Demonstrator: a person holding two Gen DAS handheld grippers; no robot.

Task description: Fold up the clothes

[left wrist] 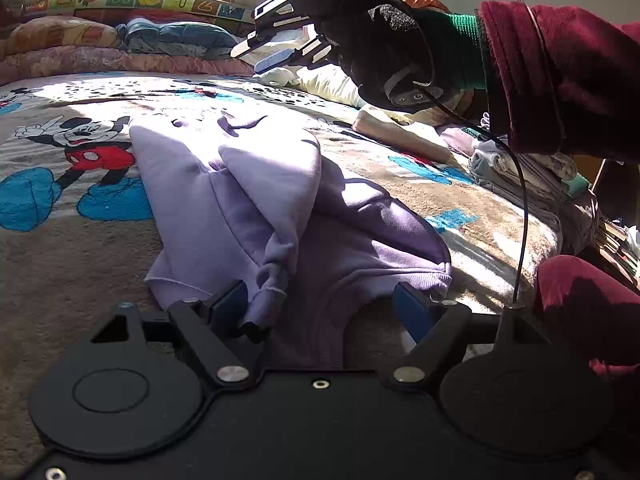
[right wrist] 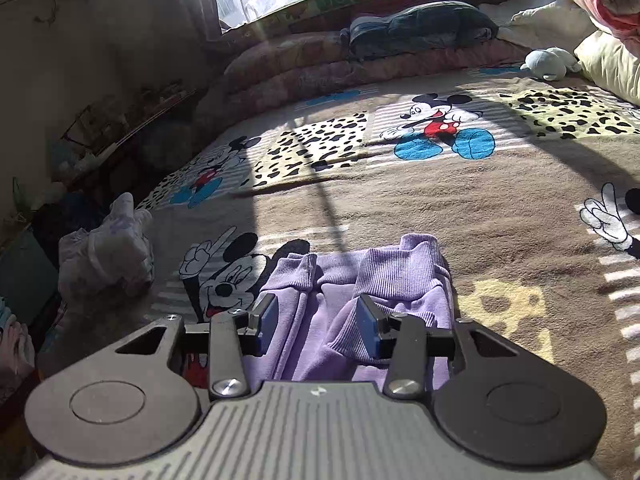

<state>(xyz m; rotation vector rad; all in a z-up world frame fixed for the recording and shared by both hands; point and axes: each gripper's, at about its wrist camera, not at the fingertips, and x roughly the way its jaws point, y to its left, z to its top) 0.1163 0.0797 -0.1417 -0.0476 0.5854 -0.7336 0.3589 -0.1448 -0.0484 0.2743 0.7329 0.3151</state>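
Nearest the left wrist lens, the left gripper (left wrist: 324, 308) sits low over the near edge of the lilac sweatshirt (left wrist: 256, 200), its blue pads spread wide with nothing pinched between them, though a gathered tail of cloth (left wrist: 276, 280) hangs just beside the left pad; the garment lies on the cartoon-print blanket (left wrist: 80, 248), partly folded, one panel laid over the body and the hem bunched toward the camera; above it the right gripper (left wrist: 276, 54) hangs in the air, held in a black-gloved hand (left wrist: 380, 52) with a maroon sleeve (left wrist: 560, 72) behind, and from its own view its jaws stand apart with the two ribbed cuffs (right wrist: 384, 268) of the sweatshirt lying below and between them, apparently untouched; the main risk, as I judge it, is a shallow or single-layer pinch: if the left pads shut on the loose tail alone, lifting would drag that strip and pull the laid-over panel askew; the plush blanket looks grippy, so sliding the garment could ruck the lower layer; the black cable (left wrist: 524, 208) trailing from the right gripper hangs near the cloth and could snag a fold; a stack of folded clothes (left wrist: 520, 172) sits well apart at the bed's edge and seems out of harm's way.
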